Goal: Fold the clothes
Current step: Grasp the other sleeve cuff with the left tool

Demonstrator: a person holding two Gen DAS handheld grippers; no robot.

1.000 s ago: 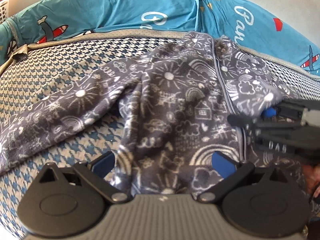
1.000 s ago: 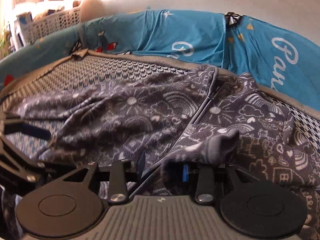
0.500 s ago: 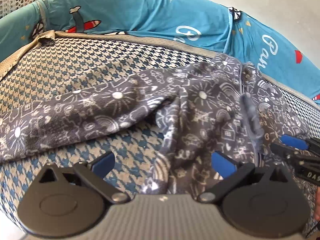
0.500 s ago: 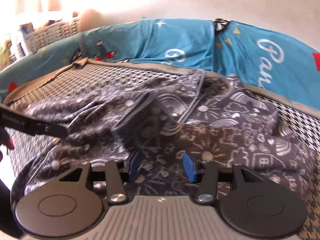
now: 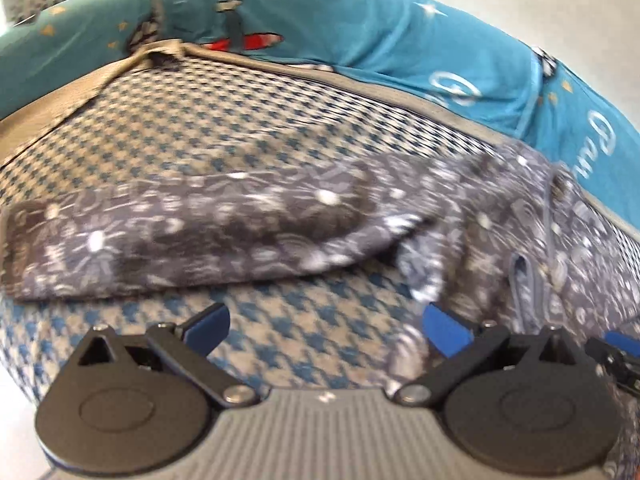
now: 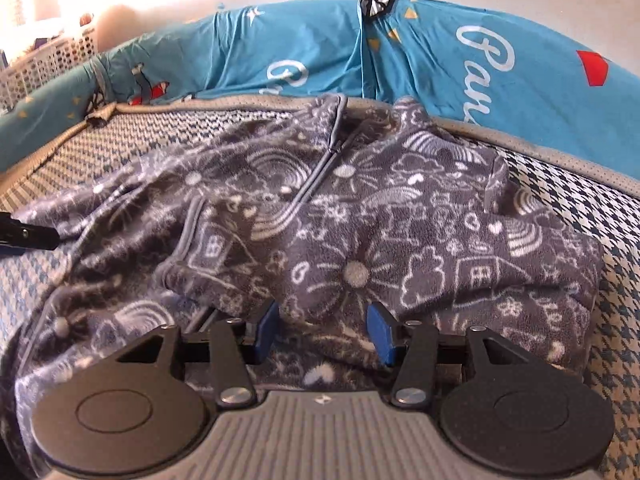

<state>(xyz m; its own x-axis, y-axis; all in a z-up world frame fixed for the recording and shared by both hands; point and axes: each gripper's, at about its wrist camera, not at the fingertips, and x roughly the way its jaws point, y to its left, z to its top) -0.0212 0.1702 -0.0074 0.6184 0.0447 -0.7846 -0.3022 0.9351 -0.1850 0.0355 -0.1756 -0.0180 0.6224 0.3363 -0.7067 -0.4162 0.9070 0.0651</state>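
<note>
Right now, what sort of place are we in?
Probably a child's bedroom: a houndstooth mattress edged by teal bumper pads with plane prints, a white laundry basket behind, and a grey patterned fleece spread out for folding.

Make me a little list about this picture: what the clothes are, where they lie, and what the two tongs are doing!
clothing: grey jacket with white doodles and a zipper
lies on: checked mattress
behind: blue bumper
sleeve: stretched out sideways
left tongs: open, empty, over the mattress
right tongs: open, jacket fabric between them, not pinched
</note>
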